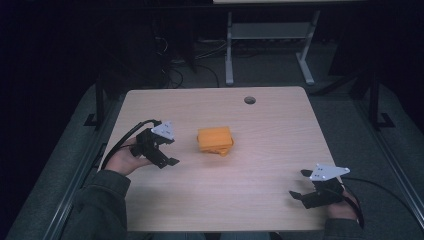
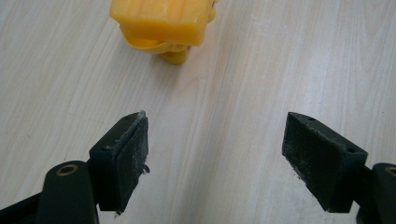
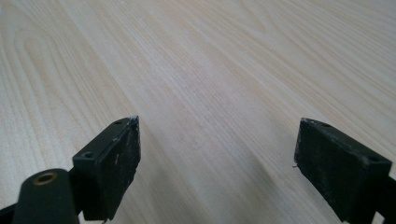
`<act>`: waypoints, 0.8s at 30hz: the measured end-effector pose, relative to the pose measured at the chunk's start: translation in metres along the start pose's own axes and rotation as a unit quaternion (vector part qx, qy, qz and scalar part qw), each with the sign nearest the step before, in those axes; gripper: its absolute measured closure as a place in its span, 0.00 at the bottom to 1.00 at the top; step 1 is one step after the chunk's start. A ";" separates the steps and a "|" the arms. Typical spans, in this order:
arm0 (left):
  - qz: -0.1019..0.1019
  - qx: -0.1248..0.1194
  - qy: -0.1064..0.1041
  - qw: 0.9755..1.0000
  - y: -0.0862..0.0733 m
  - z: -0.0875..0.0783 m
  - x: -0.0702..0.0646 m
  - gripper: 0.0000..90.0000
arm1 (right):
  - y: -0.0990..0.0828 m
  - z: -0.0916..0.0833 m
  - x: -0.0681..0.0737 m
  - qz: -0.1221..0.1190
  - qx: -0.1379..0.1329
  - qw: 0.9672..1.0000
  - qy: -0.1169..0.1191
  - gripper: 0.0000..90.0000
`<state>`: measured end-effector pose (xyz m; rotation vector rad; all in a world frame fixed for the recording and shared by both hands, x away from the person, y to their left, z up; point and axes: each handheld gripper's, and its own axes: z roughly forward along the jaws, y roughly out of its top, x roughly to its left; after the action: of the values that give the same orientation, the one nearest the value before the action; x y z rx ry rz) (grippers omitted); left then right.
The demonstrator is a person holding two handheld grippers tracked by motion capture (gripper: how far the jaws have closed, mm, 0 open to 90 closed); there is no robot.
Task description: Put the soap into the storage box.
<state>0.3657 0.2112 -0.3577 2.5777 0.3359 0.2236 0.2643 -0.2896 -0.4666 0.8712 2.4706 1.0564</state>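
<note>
Dark room all around, with a light wood table (image 1: 215, 185) lit in the middle and a white-legged desk frame (image 1: 270, 45) on the floor behind it. Table has a round cable hole (image 1: 249, 100) near its far edge.

Pretty much dead center sits an orange container (image 1: 215, 140), a boxy plastic thing with its lid on, resting a bit crooked on something else orange that pokes out underneath on the near-right side. Lid's closed, so what's inside can't be seen. In the left gripper view the orange container (image 2: 161, 21) is straight ahead of the jaws and a little left, and there's a rounded piece sticking out at its bottom.

Left gripper (image 1: 169, 152) is just left of the container, near it but not touching, held by a hand (image 1: 125, 160) in a grey-green sleeve (image 1: 97, 205). Its jaws are spread wide with nothing between them, just bare wood.

Right gripper (image 1: 299, 185) is well away from the container, toward the near-right corner of the table. Jaws spread wide too, nothing gripped, bare table grain ahead of them.
</note>
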 end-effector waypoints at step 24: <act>-0.021 -0.007 -0.004 1.000 -0.029 0.000 -0.015 0.23 | 0.000 0.001 0.000 0.005 0.001 1.000 -0.003 0.16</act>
<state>0.3453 0.2316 -0.3741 2.5549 0.3847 0.1995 0.2647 -0.2898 -0.4671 0.8857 2.4652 1.0546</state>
